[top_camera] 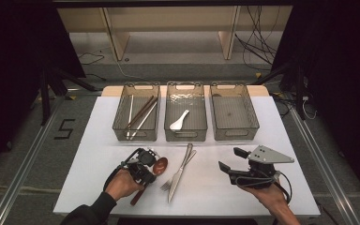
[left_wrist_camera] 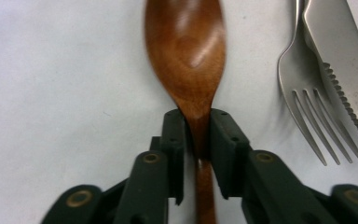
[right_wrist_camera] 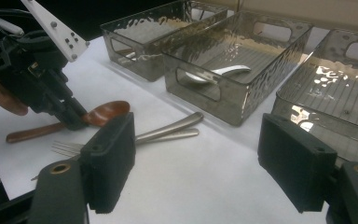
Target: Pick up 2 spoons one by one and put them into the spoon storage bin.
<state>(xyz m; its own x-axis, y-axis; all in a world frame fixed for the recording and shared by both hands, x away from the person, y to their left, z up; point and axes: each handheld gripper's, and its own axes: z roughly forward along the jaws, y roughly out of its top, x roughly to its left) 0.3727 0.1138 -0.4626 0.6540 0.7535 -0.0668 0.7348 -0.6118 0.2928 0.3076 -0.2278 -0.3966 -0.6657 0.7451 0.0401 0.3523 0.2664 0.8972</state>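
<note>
A brown wooden spoon (top_camera: pixel 160 165) lies on the white table, bowl toward the bins, at the front left. My left gripper (top_camera: pixel 151 165) is shut on its neck. In the left gripper view both pads press the neck just below the bowl (left_wrist_camera: pixel 186 56), and the handle runs back between the jaws. The right gripper view shows the spoon (right_wrist_camera: pixel 107 112) resting on the table with the left gripper (right_wrist_camera: pixel 74 122) over it. My right gripper (top_camera: pixel 228 159) is held at the front right, its jaws wide apart (right_wrist_camera: pixel 196 158) with nothing between them.
A steel fork (top_camera: pixel 168 183) and knife (top_camera: pixel 180 171) lie side by side just right of the spoon. Three clear bins stand at the back: the left bin (top_camera: pixel 122 131) holds chopsticks, the middle one a white spoon (top_camera: pixel 179 120), and a third bin (top_camera: pixel 234 133) stands at the right.
</note>
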